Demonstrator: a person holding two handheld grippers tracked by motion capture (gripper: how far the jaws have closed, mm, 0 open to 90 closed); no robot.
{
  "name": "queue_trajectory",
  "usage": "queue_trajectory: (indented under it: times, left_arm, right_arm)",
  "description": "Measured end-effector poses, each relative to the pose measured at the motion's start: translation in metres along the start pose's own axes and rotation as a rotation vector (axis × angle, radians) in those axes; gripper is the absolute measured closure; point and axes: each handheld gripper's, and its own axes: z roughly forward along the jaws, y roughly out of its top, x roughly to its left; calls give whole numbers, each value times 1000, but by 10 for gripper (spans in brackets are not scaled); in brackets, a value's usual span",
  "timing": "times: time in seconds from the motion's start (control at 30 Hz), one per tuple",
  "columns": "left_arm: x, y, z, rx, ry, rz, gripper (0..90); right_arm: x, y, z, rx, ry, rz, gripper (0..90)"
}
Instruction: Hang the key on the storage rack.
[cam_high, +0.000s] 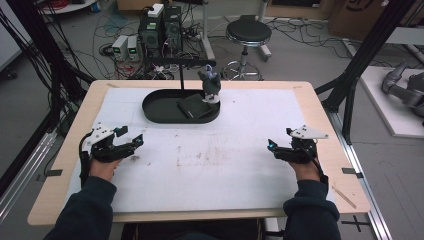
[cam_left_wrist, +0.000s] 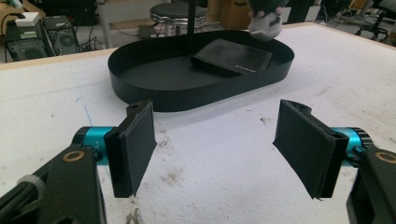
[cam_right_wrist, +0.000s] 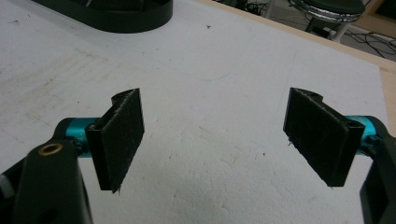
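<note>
1. A black oval tray (cam_high: 155, 111) sits at the table's far centre, holding a flat black wallet (cam_left_wrist: 232, 57).
2. Left gripper (cam_high: 129, 140) and right gripper (cam_high: 274, 148) rest near the table's sides, jaws spread wide, empty.
3. Any reach should probably approach the tray low and level.

A matt white sheet (cam_high: 250, 150), rough and stained with brownish marks, is covering the pale wood worktop (cam_high: 65, 165). The oval black tray (cam_left_wrist: 140, 88) is showing a smooth, faintly satin finish, and the flat black case (cam_left_wrist: 233, 57) inside it is looking matt. The left tongs (cam_left_wrist: 215, 140) and right tongs (cam_right_wrist: 215, 135) are wearing coarse black pads on glossy teal metal.
</note>
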Motion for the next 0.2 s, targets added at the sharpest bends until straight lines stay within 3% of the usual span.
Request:
queue_trajectory:
  times: [0.2]
  left_arm:
    - [1,0,0,1,1,-1,287]
  right_arm:
    - [-1,0,1,-2,-2,-2,207]
